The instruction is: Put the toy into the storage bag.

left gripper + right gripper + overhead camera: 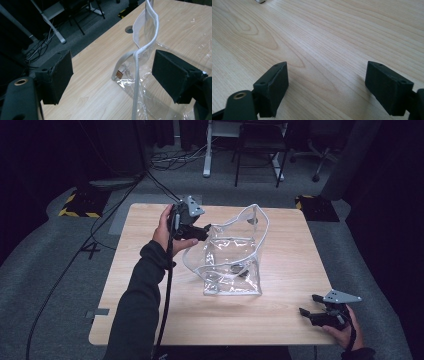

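Observation:
A clear plastic bag (232, 255) with white trim stands open in the middle of the wooden table (150, 295), with a small dark thing (240, 268) inside it. My left gripper (205, 231) is at the bag's left upper rim. In the left gripper view the white trim (136, 75) runs between the jaws of the left gripper (112, 75), which stand wide apart and do not press on it. My right gripper (309, 305) rests low at the table's front right corner, away from the bag. Its jaws are open over bare wood in the right gripper view (327, 87).
A round hole (129, 29) sits in the tabletop near the far edge. Beyond the table, on the grey floor, are cables (170, 160), a white desk leg (207, 150), dark chair legs (257, 155) and yellow-black striped bases (80, 205).

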{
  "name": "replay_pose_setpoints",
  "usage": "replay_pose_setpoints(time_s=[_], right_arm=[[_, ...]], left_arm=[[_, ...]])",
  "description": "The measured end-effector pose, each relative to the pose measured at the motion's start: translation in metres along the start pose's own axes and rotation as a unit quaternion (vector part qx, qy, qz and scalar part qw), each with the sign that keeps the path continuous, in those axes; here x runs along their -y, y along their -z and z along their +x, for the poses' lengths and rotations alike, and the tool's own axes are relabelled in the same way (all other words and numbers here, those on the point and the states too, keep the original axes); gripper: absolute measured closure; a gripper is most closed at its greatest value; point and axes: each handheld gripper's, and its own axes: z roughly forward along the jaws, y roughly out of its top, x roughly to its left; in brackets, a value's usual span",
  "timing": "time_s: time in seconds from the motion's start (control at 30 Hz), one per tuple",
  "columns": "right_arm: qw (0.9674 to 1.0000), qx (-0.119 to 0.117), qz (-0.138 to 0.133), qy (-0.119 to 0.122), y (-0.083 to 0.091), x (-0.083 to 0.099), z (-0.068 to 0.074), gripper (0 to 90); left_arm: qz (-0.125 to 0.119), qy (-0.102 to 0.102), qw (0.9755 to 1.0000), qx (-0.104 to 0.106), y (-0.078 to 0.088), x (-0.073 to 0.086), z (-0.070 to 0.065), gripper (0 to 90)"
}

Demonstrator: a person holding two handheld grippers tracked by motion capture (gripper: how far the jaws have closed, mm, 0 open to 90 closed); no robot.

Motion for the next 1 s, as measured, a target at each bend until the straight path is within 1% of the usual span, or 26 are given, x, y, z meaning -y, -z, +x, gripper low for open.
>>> replay_pose_setpoints(time_s=[0.03, 0.1, 0.13, 0.2, 0.23, 0.27, 0.3, 0.33, 0.37, 0.43, 0.47, 0.5, 0.6, 0.67, 0.7, 0.77, 0.8, 0.83, 0.87, 0.9, 0.93, 1.0], right_arm=[[1.0000, 0.000, 0.000, 0.000, 0.000, 0.000, 0.000, 19.0], [1.0000, 0.000, 0.000, 0.000, 0.000, 0.000, 0.000, 19.0], [1.0000, 0.000, 0.000, -0.001, 0.000, 0.000, 0.000, 19.0], [1.0000, 0.000, 0.000, 0.000, 0.000, 0.000, 0.000, 19.0], [1.0000, 0.000, 0.000, 0.000, 0.000, 0.000, 0.000, 19.0], [1.0000, 0.000, 0.000, -0.001, 0.000, 0.000, 0.000, 19.0], [1.0000, 0.000, 0.000, 0.000, 0.000, 0.000, 0.000, 19.0], [1.0000, 0.000, 0.000, 0.000, 0.000, 0.000, 0.000, 19.0], [1.0000, 0.000, 0.000, 0.000, 0.000, 0.000, 0.000, 19.0], [1.0000, 0.000, 0.000, 0.000, 0.000, 0.000, 0.000, 19.0], [1.0000, 0.000, 0.000, -0.001, 0.000, 0.000, 0.000, 19.0], [1.0000, 0.000, 0.000, -0.001, 0.000, 0.000, 0.000, 19.0], [1.0000, 0.000, 0.000, 0.000, 0.000, 0.000, 0.000, 19.0], [1.0000, 0.000, 0.000, -0.001, 0.000, 0.000, 0.000, 19.0], [1.0000, 0.000, 0.000, 0.000, 0.000, 0.000, 0.000, 19.0], [1.0000, 0.000, 0.000, -0.001, 0.000, 0.000, 0.000, 19.0], [1.0000, 0.000, 0.000, 0.000, 0.000, 0.000, 0.000, 19.0], [1.0000, 0.000, 0.000, 0.000, 0.000, 0.000, 0.000, 19.0], [1.0000, 0.000, 0.000, 0.000, 0.000, 0.000, 0.000, 19.0], [1.0000, 0.000, 0.000, -0.001, 0.000, 0.000, 0.000, 19.0], [1.0000, 0.000, 0.000, 0.000, 0.000, 0.000, 0.000, 19.0], [1.0000, 0.000, 0.000, 0.000, 0.000, 0.000, 0.000, 19.0]], left_arm=[[0.001, -0.004, 1.0000, -0.004, 0.002, 0.001, 0.002, 17.3], [0.004, -0.003, 0.9999, -0.009, 0.005, 0.003, 0.006, 17.3], [0.006, -0.003, 0.9998, -0.017, 0.007, 0.004, 0.009, 17.3], [0.006, -0.004, 0.9998, -0.017, 0.008, 0.005, 0.011, 17.3], [0.008, -0.001, 0.9997, -0.024, 0.011, 0.007, 0.014, 17.3], [0.011, -0.002, 0.9996, -0.024, 0.011, 0.009, 0.015, 17.2], [0.009, 0.001, 0.9996, -0.027, 0.012, 0.010, 0.016, 17.1], [0.009, 0.001, 0.9996, -0.027, 0.012, 0.010, 0.016, 17.1], [0.014, -0.001, 0.9996, -0.025, 0.014, 0.013, 0.019, 17.1], [0.013, 0.003, 0.9996, -0.024, 0.014, 0.015, 0.020, 17.1], [0.015, 0.004, 0.9995, -0.029, 0.015, 0.017, 0.021, 17.1], [0.018, 0.001, 0.9994, -0.029, 0.016, 0.019, 0.023, 17.1], [0.024, 0.002, 0.9993, -0.029, 0.017, 0.023, 0.025, 16.9], [0.027, 0.005, 0.9992, -0.030, 0.018, 0.026, 0.027, 16.4], [0.025, 0.011, 0.9992, -0.031, 0.018, 0.028, 0.028, 16.4], [0.030, 0.011, 0.9991, -0.028, 0.019, 0.033, 0.029, 16.3], [0.030, 0.011, 0.9991, -0.028, 0.019, 0.033, 0.029, 16.2], [0.038, 0.003, 0.9988, -0.030, 0.020, 0.037, 0.030, 16.2], [0.037, 0.008, 0.9988, -0.031, 0.020, 0.038, 0.029, 16.2], [0.043, 0.003, 0.9987, -0.026, 0.021, 0.040, 0.030, 16.1], [0.041, 0.004, 0.9986, -0.031, 0.021, 0.042, 0.030, 16.2], [0.042, 0.003, 0.9986, -0.031, 0.022, 0.043, 0.030, 16.2]])
